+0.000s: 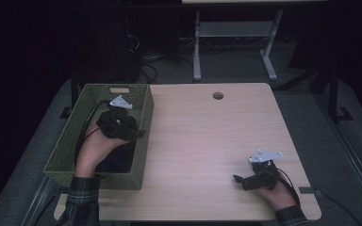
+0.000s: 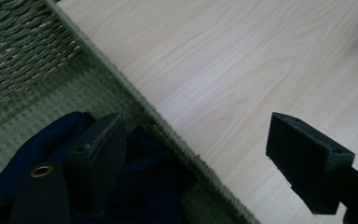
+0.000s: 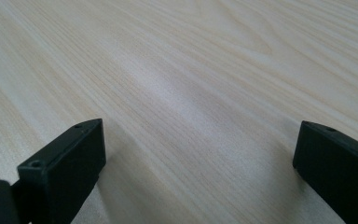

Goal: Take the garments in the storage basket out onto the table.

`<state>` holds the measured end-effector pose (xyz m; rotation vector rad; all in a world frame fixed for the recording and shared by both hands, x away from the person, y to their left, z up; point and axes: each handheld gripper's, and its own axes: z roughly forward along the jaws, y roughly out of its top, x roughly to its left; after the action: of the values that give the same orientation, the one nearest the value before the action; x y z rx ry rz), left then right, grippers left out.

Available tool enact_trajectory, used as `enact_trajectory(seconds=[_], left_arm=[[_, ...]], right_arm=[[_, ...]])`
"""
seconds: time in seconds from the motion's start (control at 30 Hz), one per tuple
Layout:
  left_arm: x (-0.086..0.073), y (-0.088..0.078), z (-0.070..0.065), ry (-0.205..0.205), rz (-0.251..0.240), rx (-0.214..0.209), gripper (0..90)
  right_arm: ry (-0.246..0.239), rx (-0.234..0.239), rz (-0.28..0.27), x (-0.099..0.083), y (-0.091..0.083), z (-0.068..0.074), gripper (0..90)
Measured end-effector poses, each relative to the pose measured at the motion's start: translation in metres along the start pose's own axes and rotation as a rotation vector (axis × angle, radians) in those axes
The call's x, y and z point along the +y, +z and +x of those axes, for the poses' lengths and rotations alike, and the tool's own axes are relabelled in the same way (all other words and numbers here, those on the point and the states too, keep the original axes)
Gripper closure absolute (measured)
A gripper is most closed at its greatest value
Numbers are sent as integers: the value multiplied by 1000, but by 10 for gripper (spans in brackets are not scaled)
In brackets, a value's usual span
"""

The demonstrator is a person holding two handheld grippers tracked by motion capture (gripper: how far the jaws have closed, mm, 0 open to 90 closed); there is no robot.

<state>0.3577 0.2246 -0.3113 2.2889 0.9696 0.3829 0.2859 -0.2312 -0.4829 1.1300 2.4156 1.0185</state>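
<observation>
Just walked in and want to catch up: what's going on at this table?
A person is working with a two-jaw gripper in each hand. The left gripper is at the green woven basket on the table's left side, jaws open astride the basket's wall, one over the dark blue cloth lying inside. It grips nothing yet. The right gripper rests open and empty over bare wooden table near the front right corner.

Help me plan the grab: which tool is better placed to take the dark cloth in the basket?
Left. The left tool hangs open over the basket, one jaw above the cloth. The right tool sits open across the table.
</observation>
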Motion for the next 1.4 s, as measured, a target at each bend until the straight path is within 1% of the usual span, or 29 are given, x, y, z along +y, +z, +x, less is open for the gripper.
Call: enact_trajectory(seconds=[0.23,0.73,0.83,1.03,1.17,1.27,1.4], left_arm=[[-9,-9,10,-28,4,33,196],[-28,-15,24,-65,43,52,195],[-32,-14,27,-67,59,56,192],[-38,-8,31,-71,81,50,178],[-42,-2,32,-71,105,41,167],[-45,3,33,-69,130,44,156],[-49,9,37,-79,150,40,148]], right_arm=[[0,0,1,0,0,0,20],[1,0,1,0,0,0,20],[0,0,0,0,0,0,20],[0,0,0,0,0,0,20],[0,0,0,0,0,0,20],[-1,2,0,0,0,0,20],[-2,3,1,0,0,0,20]])
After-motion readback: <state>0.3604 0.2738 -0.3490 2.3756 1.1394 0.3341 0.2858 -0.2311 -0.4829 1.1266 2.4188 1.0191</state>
